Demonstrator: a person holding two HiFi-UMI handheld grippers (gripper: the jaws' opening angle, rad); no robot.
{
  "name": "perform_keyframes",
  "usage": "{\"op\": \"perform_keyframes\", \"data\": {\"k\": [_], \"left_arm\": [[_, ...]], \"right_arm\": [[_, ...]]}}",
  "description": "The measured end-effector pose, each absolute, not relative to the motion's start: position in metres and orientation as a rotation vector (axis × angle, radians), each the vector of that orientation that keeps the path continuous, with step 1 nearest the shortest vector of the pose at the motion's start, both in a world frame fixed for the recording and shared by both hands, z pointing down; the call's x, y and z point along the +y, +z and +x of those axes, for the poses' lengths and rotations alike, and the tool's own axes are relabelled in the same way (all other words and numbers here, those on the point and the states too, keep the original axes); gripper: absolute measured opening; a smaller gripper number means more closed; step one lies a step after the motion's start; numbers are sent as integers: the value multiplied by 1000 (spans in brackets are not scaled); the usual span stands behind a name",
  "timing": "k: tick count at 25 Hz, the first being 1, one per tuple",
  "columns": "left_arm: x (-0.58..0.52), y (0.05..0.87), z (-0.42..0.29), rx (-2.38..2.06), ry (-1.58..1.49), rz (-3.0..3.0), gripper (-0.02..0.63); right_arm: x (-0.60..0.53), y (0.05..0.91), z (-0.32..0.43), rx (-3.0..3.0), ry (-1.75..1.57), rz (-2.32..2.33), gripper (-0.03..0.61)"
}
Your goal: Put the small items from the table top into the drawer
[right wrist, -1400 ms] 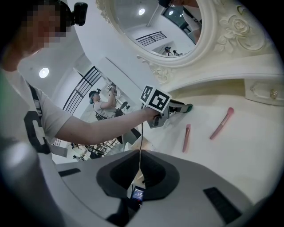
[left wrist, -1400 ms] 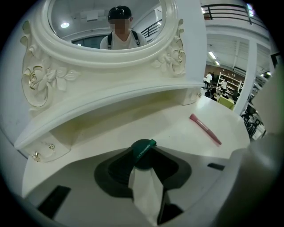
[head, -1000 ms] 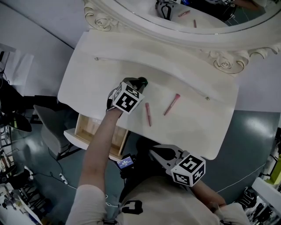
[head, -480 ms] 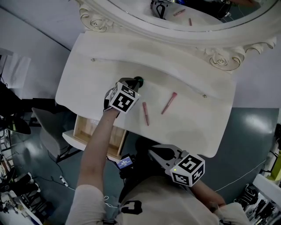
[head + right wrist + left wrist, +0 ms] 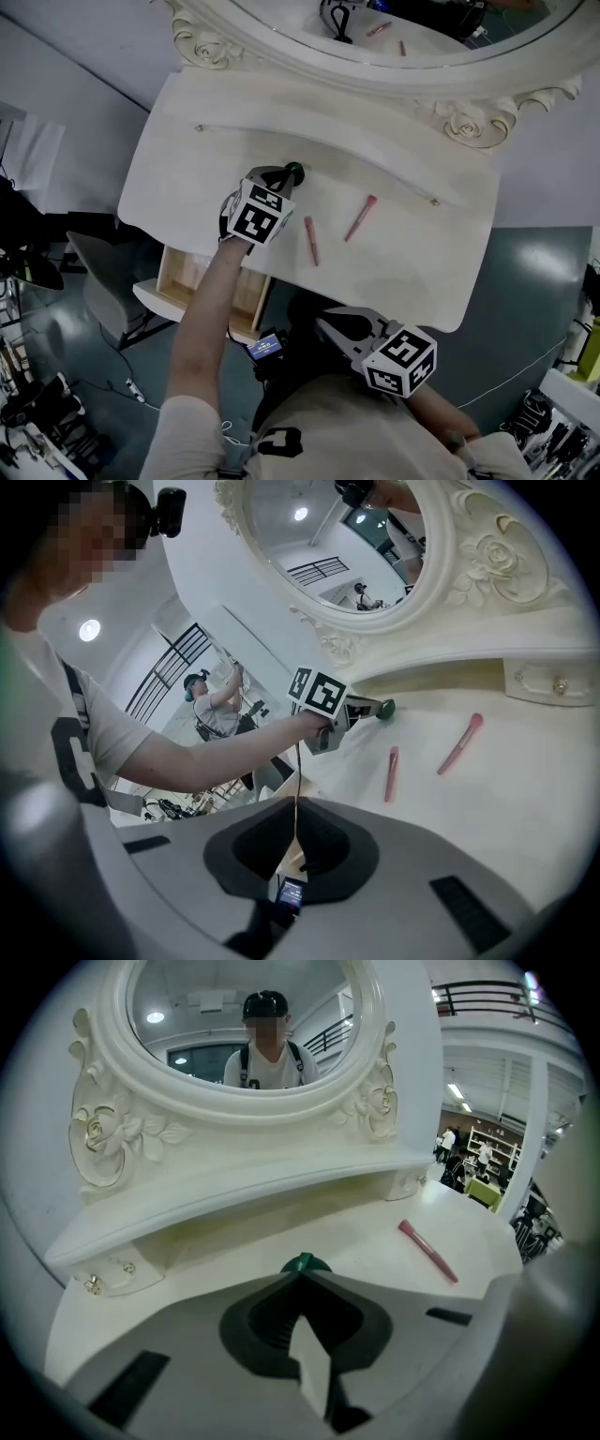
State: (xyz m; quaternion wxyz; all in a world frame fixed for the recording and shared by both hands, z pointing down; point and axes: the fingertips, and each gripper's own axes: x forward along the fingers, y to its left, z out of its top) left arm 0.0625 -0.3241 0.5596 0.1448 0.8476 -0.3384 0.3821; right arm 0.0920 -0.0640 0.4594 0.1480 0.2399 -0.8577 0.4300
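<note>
My left gripper (image 5: 287,174) reaches over the white dressing table (image 5: 403,272) and is shut on a small green item (image 5: 295,170). The green item (image 5: 304,1263) pokes out just past the closed tips (image 5: 302,1275) in the left gripper view. Whether it rests on the table I cannot tell. Two pink sticks (image 5: 310,240) (image 5: 360,218) lie to its right; the same two (image 5: 391,773) (image 5: 459,743) show in the right gripper view. The open wooden drawer (image 5: 183,281) sits under the table's front left. My right gripper (image 5: 330,330) hangs shut and empty below the front edge.
An ornate oval mirror (image 5: 412,70) with a raised shelf (image 5: 234,1185) backs the table. A small lit device (image 5: 269,347) hangs at the person's chest. A grey chair (image 5: 103,272) stands left of the drawer.
The left gripper's jaws have closed on the green item, which now shows at their tips. Its hand has barely shifted. The right gripper has kept still.
</note>
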Motion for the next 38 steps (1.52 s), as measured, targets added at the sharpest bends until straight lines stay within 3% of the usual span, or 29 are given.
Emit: {"op": "perform_keyframes", "data": {"k": [38], "left_arm": [[-251,481,-8,-1087,1019,2515,57]], "right_arm": [[-4,413,42,-2522,1021,710,28]]}}
